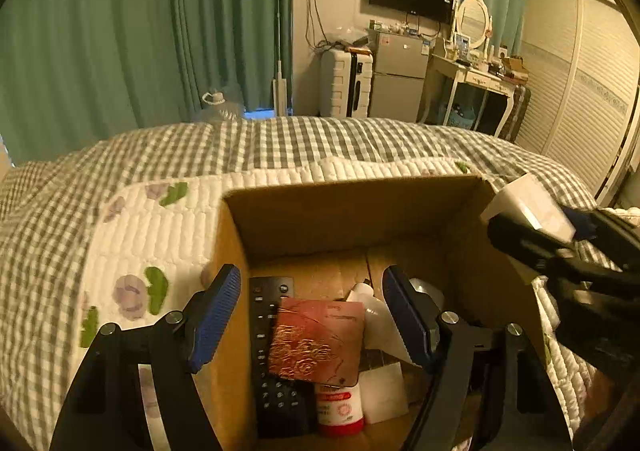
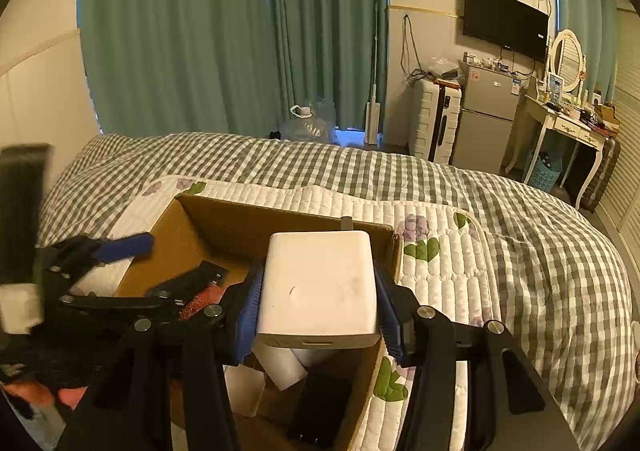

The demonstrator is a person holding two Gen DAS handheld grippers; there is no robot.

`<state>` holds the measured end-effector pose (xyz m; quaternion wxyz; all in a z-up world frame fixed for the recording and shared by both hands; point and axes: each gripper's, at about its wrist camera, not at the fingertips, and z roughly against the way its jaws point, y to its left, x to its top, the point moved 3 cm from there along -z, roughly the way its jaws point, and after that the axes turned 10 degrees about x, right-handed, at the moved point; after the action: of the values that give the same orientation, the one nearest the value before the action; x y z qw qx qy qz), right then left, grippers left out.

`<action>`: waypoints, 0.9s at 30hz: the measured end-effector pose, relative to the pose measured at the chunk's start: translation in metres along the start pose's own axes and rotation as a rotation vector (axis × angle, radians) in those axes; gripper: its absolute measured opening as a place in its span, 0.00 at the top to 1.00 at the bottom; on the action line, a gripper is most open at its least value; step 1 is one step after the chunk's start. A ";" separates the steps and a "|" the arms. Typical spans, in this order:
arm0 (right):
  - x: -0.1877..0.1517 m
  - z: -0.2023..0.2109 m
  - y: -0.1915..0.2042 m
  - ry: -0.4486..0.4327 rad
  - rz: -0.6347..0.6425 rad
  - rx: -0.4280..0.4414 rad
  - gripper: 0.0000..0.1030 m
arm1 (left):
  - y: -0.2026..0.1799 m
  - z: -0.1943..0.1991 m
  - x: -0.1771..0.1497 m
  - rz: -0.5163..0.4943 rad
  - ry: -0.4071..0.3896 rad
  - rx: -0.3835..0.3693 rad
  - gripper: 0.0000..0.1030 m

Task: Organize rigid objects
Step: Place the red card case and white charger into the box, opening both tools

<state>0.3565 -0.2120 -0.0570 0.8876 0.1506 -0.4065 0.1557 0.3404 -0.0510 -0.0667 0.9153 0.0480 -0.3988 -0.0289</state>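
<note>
Cardboard, brown: an open-topped cardboard box (image 1: 352, 211) sits on a white quilted mat with purple flower print (image 1: 160, 235), itself on a grey-and-white checked bedspread (image 1: 280, 139).

Left wrist view, left to right:
- Left gripper (image 1: 312, 315), black frame with blue ribbed pads, hangs over the box's near-left part. Jaws stand wide apart; nothing between the pads. Left pad is over the box's left wall, right pad over the interior.
- Box floor below it: long black remote control (image 1: 264, 339) along the left wall; red rectangular card with gold flower pattern (image 1: 316, 343) lying partly over the remote; red-and-white labelled container (image 1: 340, 407) under the card's near edge; white flat square (image 1: 384, 391) just beside it; clear plastic bottle with white cap (image 1: 368, 307) lying toward the right pad.
- Far right: right gripper enters, blurred, carrying a pale block above the box's right wall.

Right wrist view, left to right:
- Left gripper's blue pad (image 2: 128, 245) at the box's left edge, blurred; a hand shows at the bottom left corner.
- Right gripper (image 2: 318, 303) clamps a white rounded rectangular plastic block (image 2: 318, 283) by its two sides, pads pressed on. Block sits level, held above the box's right half, not touching the contents.
- Beneath it: white pieces and a dark flat object, too shadowed to identify.
</note>
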 end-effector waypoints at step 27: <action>0.001 0.081 0.023 -0.025 -0.043 -0.080 0.34 | 0.043 0.108 -0.022 0.040 -0.118 0.030 0.13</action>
<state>0.2931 -0.2232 -0.0022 0.8909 0.1258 -0.4202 0.1182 0.2468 -0.0131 -0.0047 0.8898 0.0518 -0.4533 -0.0073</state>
